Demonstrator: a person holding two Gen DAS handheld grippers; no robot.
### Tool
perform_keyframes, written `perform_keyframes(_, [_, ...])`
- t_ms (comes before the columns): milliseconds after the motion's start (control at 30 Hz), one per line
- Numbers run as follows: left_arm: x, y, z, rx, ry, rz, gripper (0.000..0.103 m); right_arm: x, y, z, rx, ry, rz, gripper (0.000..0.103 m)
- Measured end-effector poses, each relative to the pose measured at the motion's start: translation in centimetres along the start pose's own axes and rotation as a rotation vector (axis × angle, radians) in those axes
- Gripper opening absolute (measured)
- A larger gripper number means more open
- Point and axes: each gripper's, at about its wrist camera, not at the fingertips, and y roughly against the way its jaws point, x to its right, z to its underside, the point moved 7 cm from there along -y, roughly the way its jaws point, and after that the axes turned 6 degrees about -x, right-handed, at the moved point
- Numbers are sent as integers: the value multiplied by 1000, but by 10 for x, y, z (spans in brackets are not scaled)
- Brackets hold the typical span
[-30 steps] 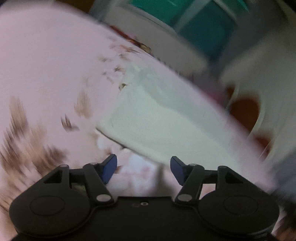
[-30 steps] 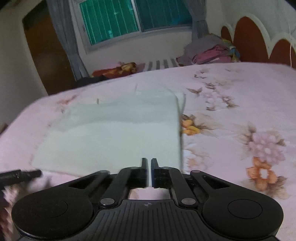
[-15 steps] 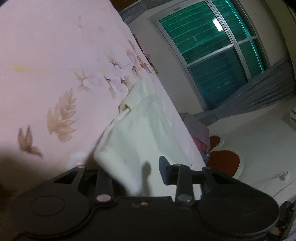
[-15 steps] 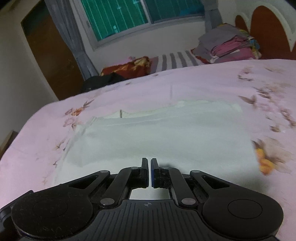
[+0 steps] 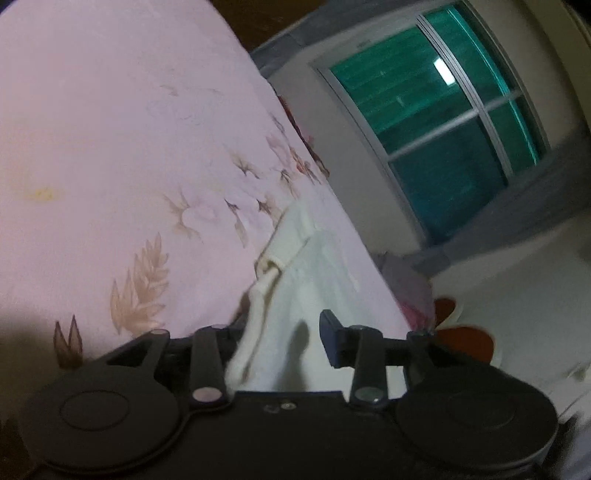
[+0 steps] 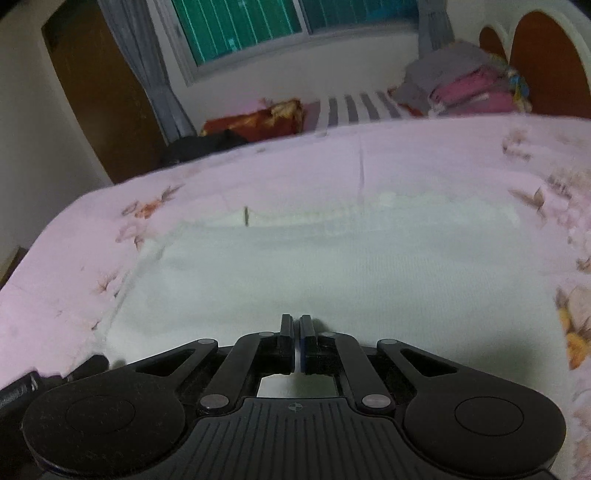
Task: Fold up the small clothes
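A small white garment (image 6: 332, 269) lies flat on the pink floral bed sheet (image 6: 258, 173). My right gripper (image 6: 296, 325) is shut with its fingers at the garment's near edge; a thin strip of white shows between the pads, so it looks pinched on the cloth. In the left wrist view the same garment (image 5: 317, 280) runs away from me. My left gripper (image 5: 280, 332) is open, its jaws astride the garment's near left corner; the left finger is hidden behind the cloth, the right blue pad (image 5: 328, 339) shows.
A pile of folded clothes (image 6: 465, 85) sits at the bed's far right by the headboard (image 6: 546, 62). A red patterned bundle (image 6: 255, 118) and a dark item lie past the far edge. A window (image 6: 258, 26) and a brown door (image 6: 99, 92) stand behind.
My left gripper swung from a blurred view over the bed down to the garment's corner, cloth now between its jaws. My right gripper stayed shut and shifted left along the near edge.
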Motion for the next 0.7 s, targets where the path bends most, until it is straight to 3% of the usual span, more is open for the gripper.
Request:
perform_keyframes(67, [4,-5,-1,-17,-19,-17,36,2,-11,7,-21,26,12,2])
perform_keyframes(167, [17,-12,0,-65,-65,-18,7,1,-10,6,-22,31,2,2])
perform_keyframes(300, [59,0,1,-38,-203,13,7,15,5,3,2,-44,-67,2])
perform_keyframes(433, [120,-3,23,-88,-381,45,7,47,40,-1,74,-109,-73,2])
perform_keyframes(600, [195,-21,84,-192,-583,79,7,116,87,-6,140,-224,-64,2])
perform_keyframes(700, [221,-37,131,-258,-640,93,9,155,114,-10,175,-285,-66,2])
